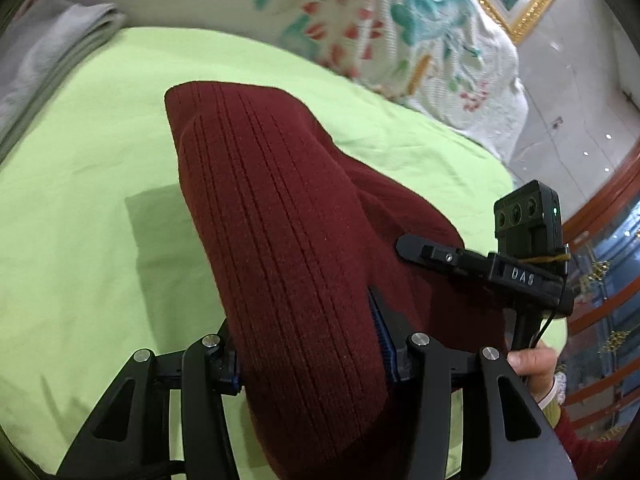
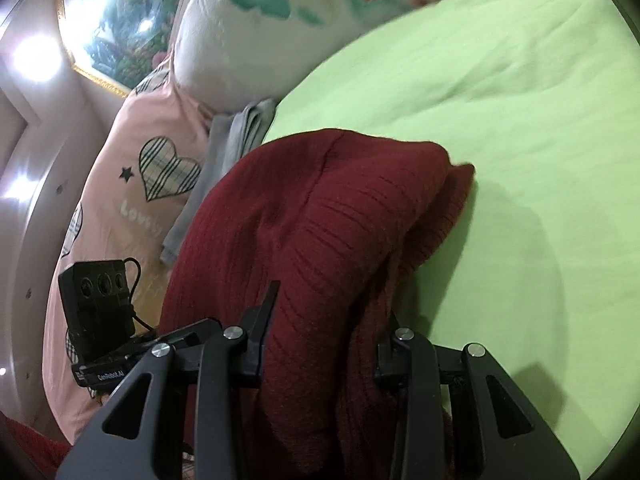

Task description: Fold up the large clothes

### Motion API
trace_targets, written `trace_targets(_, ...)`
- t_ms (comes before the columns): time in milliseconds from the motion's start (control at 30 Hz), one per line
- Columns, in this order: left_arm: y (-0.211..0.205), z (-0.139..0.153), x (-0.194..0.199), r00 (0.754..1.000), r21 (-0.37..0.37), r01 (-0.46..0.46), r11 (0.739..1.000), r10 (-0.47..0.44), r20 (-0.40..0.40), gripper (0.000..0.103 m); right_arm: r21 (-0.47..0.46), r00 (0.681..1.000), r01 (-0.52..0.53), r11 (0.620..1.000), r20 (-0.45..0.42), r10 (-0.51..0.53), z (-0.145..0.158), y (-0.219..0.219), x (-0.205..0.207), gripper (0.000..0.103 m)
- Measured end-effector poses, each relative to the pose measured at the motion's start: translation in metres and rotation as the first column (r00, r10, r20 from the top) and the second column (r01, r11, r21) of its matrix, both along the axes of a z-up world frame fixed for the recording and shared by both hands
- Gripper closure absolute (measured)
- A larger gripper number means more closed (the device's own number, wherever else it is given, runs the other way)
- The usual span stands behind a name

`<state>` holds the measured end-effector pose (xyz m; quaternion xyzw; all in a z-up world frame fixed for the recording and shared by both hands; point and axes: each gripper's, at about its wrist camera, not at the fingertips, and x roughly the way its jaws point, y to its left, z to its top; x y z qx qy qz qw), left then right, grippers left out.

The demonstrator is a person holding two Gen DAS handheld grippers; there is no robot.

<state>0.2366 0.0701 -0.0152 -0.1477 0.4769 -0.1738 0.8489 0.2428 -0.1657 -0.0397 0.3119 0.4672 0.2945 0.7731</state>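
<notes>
The maroon sweater [image 1: 280, 240] is clamped between the fingers of both the left gripper [image 1: 308, 344] and the right gripper [image 2: 320, 344]. From each, its bundled length runs toward 12 o'clock over the green sheet [image 1: 80, 200].

A green sheet [image 1: 100, 152] covers the bed, with a floral quilt [image 1: 400, 32], grey folded cloth [image 1: 52, 48] and pink heart-print pillow [image 2: 132, 184].

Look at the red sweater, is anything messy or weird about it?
A bit. The red sweater is bunched thickly in both grippers, and one end droops unevenly onto the green sheet. No holes or spills show.
</notes>
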Motion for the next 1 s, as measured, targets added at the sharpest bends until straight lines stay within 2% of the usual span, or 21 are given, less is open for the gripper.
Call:
trace_targets(67,0.018,-0.015,-0.004,0.999,-0.002,-0.028,1.000,0.028,-0.034,0.052,-0.010,0.999,-0.002,1.000,-0.032,0.002,-0.015,0.012,0.001,0.066)
trace_targets(133,0.033,-0.024,-0.011,0.998,-0.031,-0.049,0.998,0.048,-0.029,0.049,-0.015,0.999,0.007,1.000,-0.050,-0.007,-0.024,0.015,0.000,0.064)
trace_targets(200,0.036,-0.027,-0.015,0.999,-0.039,-0.054,0.998,0.053,-0.009,0.044,-0.010,0.998,0.023,1.000,-0.062,-0.024,-0.028,0.011,-0.001,0.053)
trace_targets(267,0.032,-0.029,-0.014,0.997,-0.005,-0.082,0.997,0.082,-0.007,0.032,-0.035,0.996,0.043,0.998,-0.075,-0.045,-0.028,0.007,-0.001,0.047)
trace_targets(333,0.031,-0.025,-0.017,0.995,0.025,-0.100,0.995,0.100,0.000,0.032,-0.052,0.995,0.051,0.997,-0.080,-0.055,-0.024,0.002,-0.002,0.042)
trace_targets(400,0.031,-0.018,-0.026,0.994,0.051,-0.110,0.993,0.109,0.017,0.031,-0.076,0.994,0.079,0.994,-0.068,-0.084,-0.013,-0.009,-0.008,0.030)
trace_targets(433,0.033,-0.012,-0.035,0.993,0.068,-0.118,0.991,0.115,0.034,0.031,-0.084,0.993,0.095,0.992,-0.055,-0.100,-0.007,-0.014,-0.011,0.029)
trace_targets(600,0.039,0.011,-0.093,0.983,0.114,-0.145,0.983,0.130,0.128,0.030,-0.112,0.989,0.150,0.982,0.021,-0.149,0.026,-0.037,-0.043,0.029)
trace_targets(700,0.025,0.012,-0.125,0.980,0.180,-0.134,0.974,0.104,0.169,0.030,-0.091,0.994,0.108,0.990,0.028,-0.106,0.032,-0.033,-0.057,0.031)
trace_targets(800,0.010,0.008,-0.146,0.979,0.249,-0.114,0.962,0.065,0.196,0.030,-0.113,0.998,0.068,0.991,0.018,-0.066,0.030,-0.021,-0.060,0.034)
trace_targets(900,-0.009,-0.004,-0.154,0.979,0.361,-0.099,0.927,0.026,0.203,0.030,-0.115,0.999,0.042,0.992,-0.003,-0.043,0.023,-0.010,-0.055,0.034)
trace_targets(1000,-0.019,-0.013,-0.154,0.977,0.432,-0.101,0.896,0.006,0.215,0.030,-0.119,0.999,0.022,0.993,-0.025,-0.025,0.014,-0.003,-0.047,0.034)
